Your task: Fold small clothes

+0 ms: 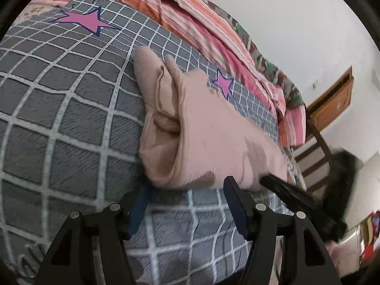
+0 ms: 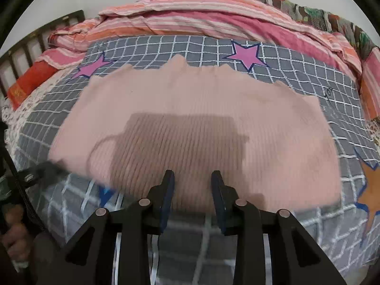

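Black grippers (image 2: pixel 192 178) over ribbed pink garment (image 2: pixel 190 109)

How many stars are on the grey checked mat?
3 in the right wrist view: a pink star past the pink garment at upper right, another pink star at its upper left corner, and an orange star at the right edge. The garment may hide more.

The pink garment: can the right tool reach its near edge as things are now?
Probably yes. The right tool is open just above the near edge of the pink garment, and nothing lies between them on the checked sheet.
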A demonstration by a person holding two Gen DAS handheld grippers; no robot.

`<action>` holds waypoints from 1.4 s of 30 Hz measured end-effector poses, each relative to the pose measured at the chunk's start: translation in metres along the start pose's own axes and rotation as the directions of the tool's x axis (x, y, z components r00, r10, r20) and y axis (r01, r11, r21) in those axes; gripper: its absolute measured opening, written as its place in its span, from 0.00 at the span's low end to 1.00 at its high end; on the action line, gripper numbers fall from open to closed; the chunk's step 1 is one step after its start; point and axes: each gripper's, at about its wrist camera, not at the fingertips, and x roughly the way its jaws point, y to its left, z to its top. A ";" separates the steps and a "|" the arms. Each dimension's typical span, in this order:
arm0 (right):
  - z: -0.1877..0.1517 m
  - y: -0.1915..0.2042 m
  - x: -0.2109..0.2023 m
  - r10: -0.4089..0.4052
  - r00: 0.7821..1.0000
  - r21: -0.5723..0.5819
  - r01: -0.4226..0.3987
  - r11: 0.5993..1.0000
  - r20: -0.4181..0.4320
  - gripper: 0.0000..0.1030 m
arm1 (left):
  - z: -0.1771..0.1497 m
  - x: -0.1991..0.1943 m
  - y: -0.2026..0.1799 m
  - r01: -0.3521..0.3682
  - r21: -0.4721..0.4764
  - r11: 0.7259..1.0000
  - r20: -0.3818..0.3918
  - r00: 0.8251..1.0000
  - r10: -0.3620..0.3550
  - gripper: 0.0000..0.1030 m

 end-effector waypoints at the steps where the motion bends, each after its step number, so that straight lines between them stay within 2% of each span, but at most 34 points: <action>1: -0.002 -0.005 -0.013 0.048 0.999 0.016 -0.048 0.999 0.017 0.31 | 0.003 0.004 -0.001 0.009 -0.010 1.000 0.015 1.000 -0.009 0.59; 3: -0.004 -0.016 -0.030 0.090 0.995 0.025 -0.091 0.996 0.041 0.31 | 0.013 0.017 -0.003 0.000 -0.044 0.999 0.032 0.999 0.002 0.58; 8: -0.013 -0.068 -0.061 0.078 0.992 0.099 -0.088 0.991 0.100 0.31 | 0.036 0.026 -0.009 -0.041 -0.113 0.993 0.114 0.992 0.054 0.55; 11: -0.023 -0.105 -0.062 0.085 0.992 0.178 -0.100 0.979 0.089 0.31 | 0.052 0.035 -0.016 -0.132 -0.127 0.983 0.134 0.980 0.149 0.50; 16: -0.042 -0.152 -0.061 0.098 0.992 0.261 -0.115 0.959 0.076 0.31 | 0.068 0.043 -0.030 -0.245 -0.145 0.959 0.152 0.952 0.266 0.26; 20: -0.054 -0.177 -0.066 0.084 0.993 0.284 -0.106 0.953 0.086 0.31 | 0.078 0.042 -0.059 -0.303 -0.097 0.948 0.177 0.932 0.316 0.23; 27: -0.059 -0.210 -0.068 0.090 0.993 0.331 -0.112 0.937 0.082 0.31 | 0.094 0.049 -0.145 -0.335 0.011 0.942 0.224 0.919 0.324 0.22; 29: -0.058 -0.216 -0.072 0.081 0.993 0.325 -0.105 0.940 0.086 0.31 | 0.098 0.053 -0.168 -0.335 0.032 0.942 0.232 0.919 0.319 0.21; 35: -0.060 -0.234 -0.087 0.048 0.994 0.334 -0.079 0.939 0.099 0.31 | 0.097 0.093 -0.246 -0.276 0.126 0.953 0.207 0.947 0.246 0.21; 37: -0.062 -0.239 -0.091 0.040 0.994 0.346 -0.073 0.935 0.102 0.31 | 0.078 0.124 -0.267 -0.251 0.147 0.957 0.170 0.959 0.226 0.21; 39: -0.067 -0.244 -0.094 0.037 0.994 0.356 -0.071 0.932 0.101 0.31 | 0.055 0.158 -0.282 -0.252 0.198 0.947 0.114 0.966 0.233 0.21; 42: -0.072 -0.248 -0.097 0.030 0.995 0.356 -0.061 0.933 0.093 0.31 | 0.021 0.202 -0.292 -0.278 0.293 0.915 0.024 0.959 0.284 0.24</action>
